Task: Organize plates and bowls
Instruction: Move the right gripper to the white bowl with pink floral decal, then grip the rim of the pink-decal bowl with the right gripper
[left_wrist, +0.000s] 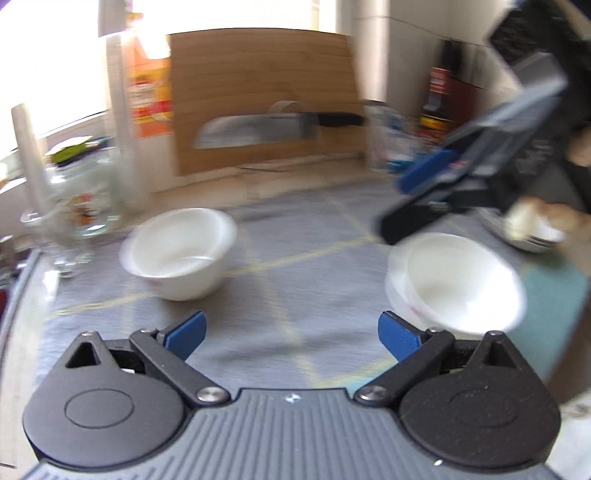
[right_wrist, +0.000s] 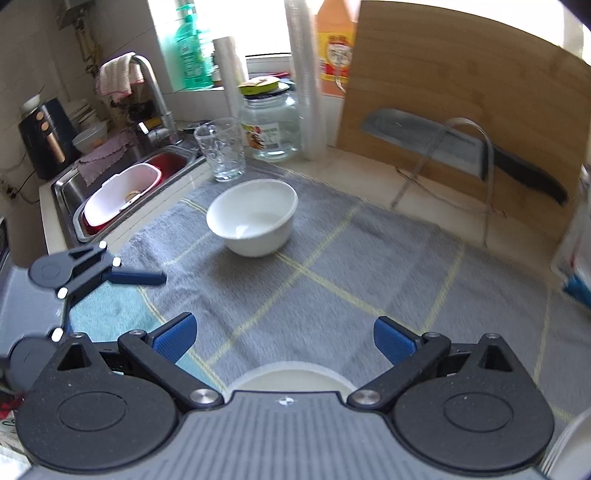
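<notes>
A: Where do the bowls sit?

B: In the left wrist view, 1 white bowl (left_wrist: 181, 253) stands alone on the gray towel (left_wrist: 295, 258), left of center. A second bowl (left_wrist: 458, 280) sits at the right and looks nested in another, though blur hides the count. A stack of plates (left_wrist: 532, 236) shows at the right edge, partly behind a hand.

A: And the tongs?

B: Both stand wide apart with nothing between them. The left gripper (left_wrist: 291, 332) fills the bottom of its own view; the right gripper (left_wrist: 406, 203) hangs just above the nested bowls at the upper right.

A: How will a bowl handle?

B: I'd judge it stiff, glazed ceramic: slick, fairly heavy and chippable. The rim is the place to take hold, 1 pad inside and 1 outside the wall, and it should be set down gently.

A: What does the other view add?

B: The right wrist view is sharp. It shows the lone bowl (right_wrist: 253, 218) near center, a sink (right_wrist: 66, 184) at the left with a red and white tub, a drinking glass (right_wrist: 220, 149), a jar (right_wrist: 271, 129) and a knife (right_wrist: 458, 147) against the cutting board (right_wrist: 461, 74). The right gripper (right_wrist: 284, 339) spreads at the bottom over a pale bowl rim (right_wrist: 288, 376), and the left gripper (right_wrist: 136, 277) enters at the left edge. It misses the plates.
</notes>
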